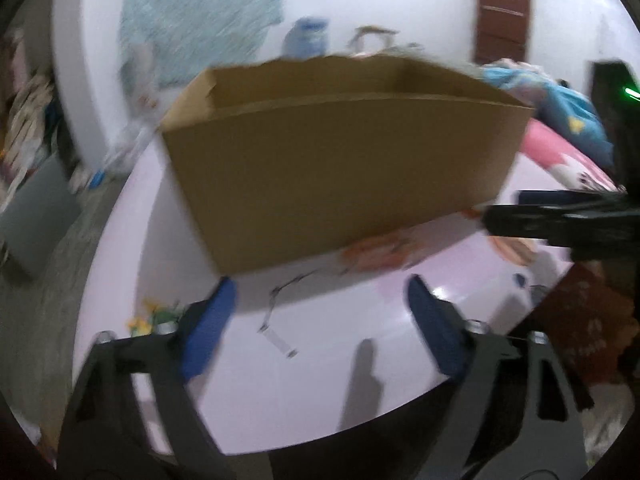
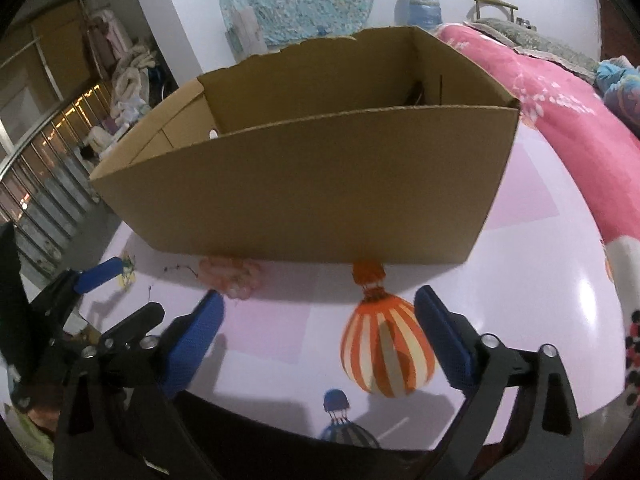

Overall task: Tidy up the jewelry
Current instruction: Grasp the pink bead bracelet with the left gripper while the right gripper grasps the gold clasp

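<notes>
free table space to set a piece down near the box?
Best patch: the glossy pink table on its near right, between the brown cardboard box and the table edge, bare apart from printed balloons. Crowded: near left, where a thin dark chain lies below the box between the open left gripper fingers. The right gripper hangs open above the print.

Cardboard box (image 2: 304, 184) on table (image 2: 540, 280), thin chain (image 1: 280, 300) before it, bed (image 2: 560, 112) right

No readable text showing anywhere, cardboard box (image 2: 320, 184) sitting plain and unprinted, worktop (image 2: 540, 280) showing only balloon pictures, left view blurring any fine marks
</notes>
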`<control>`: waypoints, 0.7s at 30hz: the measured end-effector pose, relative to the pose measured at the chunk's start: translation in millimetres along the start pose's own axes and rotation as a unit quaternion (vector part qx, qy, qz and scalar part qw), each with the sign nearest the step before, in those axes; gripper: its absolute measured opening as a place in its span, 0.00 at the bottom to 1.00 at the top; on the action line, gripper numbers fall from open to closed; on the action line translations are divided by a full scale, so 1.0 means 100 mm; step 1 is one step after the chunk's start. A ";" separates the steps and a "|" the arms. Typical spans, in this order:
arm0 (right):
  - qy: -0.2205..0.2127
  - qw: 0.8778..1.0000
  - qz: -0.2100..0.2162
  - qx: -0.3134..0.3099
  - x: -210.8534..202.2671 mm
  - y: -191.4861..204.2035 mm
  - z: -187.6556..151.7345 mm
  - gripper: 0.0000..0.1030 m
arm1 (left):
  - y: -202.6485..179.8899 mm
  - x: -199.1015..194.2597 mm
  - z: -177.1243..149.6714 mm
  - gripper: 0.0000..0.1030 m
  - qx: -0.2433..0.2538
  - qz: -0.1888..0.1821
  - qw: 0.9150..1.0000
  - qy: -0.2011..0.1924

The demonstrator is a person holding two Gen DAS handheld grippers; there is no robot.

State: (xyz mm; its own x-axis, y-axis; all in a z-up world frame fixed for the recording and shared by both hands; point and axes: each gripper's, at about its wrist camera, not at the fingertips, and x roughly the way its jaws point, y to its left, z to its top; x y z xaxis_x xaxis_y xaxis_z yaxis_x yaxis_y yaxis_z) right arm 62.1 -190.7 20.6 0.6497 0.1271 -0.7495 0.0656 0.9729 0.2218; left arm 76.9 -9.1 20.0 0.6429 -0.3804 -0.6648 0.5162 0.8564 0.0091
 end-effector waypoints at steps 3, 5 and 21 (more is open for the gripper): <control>0.002 1.000 0.004 0.007 0.03 -0.03 0.00 0.81 | -0.13 0.07 0.06 0.58 0.041 -0.036 0.999 0.002; 0.003 1.000 0.004 0.014 0.05 -0.07 0.00 0.80 | -0.19 0.15 0.07 0.52 0.057 -0.055 0.997 0.011; 0.004 0.999 0.030 0.043 0.14 -0.31 -0.05 0.76 | -0.58 0.50 0.19 0.20 0.156 -0.063 0.984 0.052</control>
State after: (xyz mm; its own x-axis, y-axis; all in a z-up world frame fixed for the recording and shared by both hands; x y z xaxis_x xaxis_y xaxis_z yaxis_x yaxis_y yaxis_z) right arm 64.7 -218.1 0.2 0.6486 0.1856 -0.7381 0.0919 0.9436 0.3180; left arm 89.6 -83.9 0.2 0.5092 -0.4246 -0.7486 0.7472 0.6498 0.1398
